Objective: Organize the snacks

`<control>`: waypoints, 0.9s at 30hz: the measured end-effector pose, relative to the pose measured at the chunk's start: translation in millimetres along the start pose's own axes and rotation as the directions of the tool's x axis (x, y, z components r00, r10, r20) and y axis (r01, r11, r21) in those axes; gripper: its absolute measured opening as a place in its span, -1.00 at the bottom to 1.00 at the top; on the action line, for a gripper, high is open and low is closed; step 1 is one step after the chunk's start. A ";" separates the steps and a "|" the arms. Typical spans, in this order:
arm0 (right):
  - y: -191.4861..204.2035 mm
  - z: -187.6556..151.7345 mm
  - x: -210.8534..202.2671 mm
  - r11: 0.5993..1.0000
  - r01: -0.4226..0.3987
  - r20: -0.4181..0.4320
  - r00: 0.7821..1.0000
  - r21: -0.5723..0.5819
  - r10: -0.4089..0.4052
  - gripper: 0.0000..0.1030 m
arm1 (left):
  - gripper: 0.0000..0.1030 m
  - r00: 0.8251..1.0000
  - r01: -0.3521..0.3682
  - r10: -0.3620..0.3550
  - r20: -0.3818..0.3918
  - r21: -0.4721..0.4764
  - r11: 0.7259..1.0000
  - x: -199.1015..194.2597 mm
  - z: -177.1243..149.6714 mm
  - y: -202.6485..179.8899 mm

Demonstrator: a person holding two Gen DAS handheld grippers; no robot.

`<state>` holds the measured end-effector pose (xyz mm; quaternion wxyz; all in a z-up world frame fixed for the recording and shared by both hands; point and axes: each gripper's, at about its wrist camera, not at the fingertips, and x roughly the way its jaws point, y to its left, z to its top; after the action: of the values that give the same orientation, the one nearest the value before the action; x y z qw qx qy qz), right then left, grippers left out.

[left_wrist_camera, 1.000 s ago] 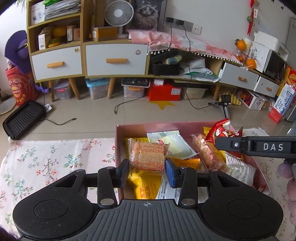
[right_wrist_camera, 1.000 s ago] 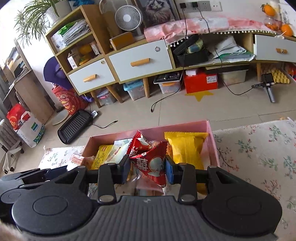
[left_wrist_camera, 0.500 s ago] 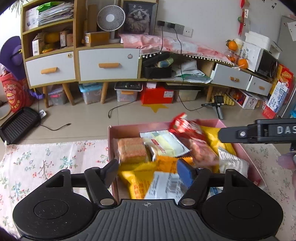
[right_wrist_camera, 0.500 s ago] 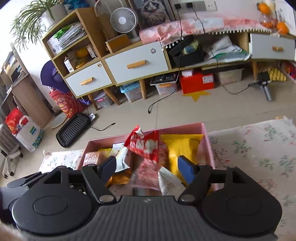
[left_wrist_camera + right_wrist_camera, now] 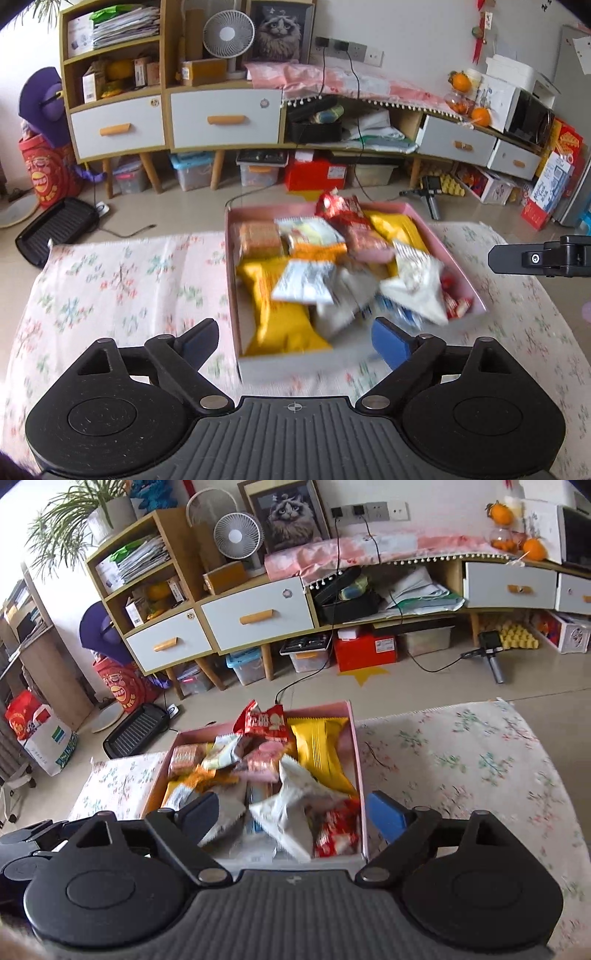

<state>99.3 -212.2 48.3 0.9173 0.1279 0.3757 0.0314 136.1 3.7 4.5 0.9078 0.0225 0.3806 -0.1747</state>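
I see both claws spreading wide and gripping nothing: my left gripper [image 5: 293, 338] and right gripper [image 5: 291, 814] hang over the near end of the pink box [image 5: 232, 280], where the snack packets [image 5: 306, 280] lie piled on the flowered cloth [image 5: 110, 288].

Your left gripper [image 5: 293, 339] no longer grips the biscuit pack [image 5: 258, 240], nor your right gripper [image 5: 291, 812] the red packet [image 5: 264, 722]; both jaws are opening, pulled back from the pink box [image 5: 231, 280].

A table under a flowered cloth [image 5: 110, 280] carries a pink box [image 5: 231, 280] full of snack packets; cloth lies bare on both sides of the box.
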 end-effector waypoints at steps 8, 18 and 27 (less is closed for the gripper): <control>9.8 -29.5 -22.2 0.996 0.061 -0.017 0.998 -0.058 -0.062 0.84 | 0.85 0.996 -0.068 0.065 -0.060 -0.054 0.996 -32.1 -28.0 -17.2; 20.6 -64.0 -53.7 0.991 0.099 -0.031 0.994 -0.089 -0.102 0.95 | 0.94 0.979 -0.181 0.169 -0.116 -0.096 0.979 -67.0 -62.9 -33.1; 5.7 -74.8 -65.2 0.993 0.114 -0.046 0.992 -0.039 -0.115 0.96 | 0.95 0.974 -0.188 0.174 -0.147 -0.087 0.978 -77.1 -83.2 -42.5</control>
<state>0.7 -200.9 43.0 0.9105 0.0888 0.4037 -0.0115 15.0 1.5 3.4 0.8914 0.0237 0.4472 -0.0699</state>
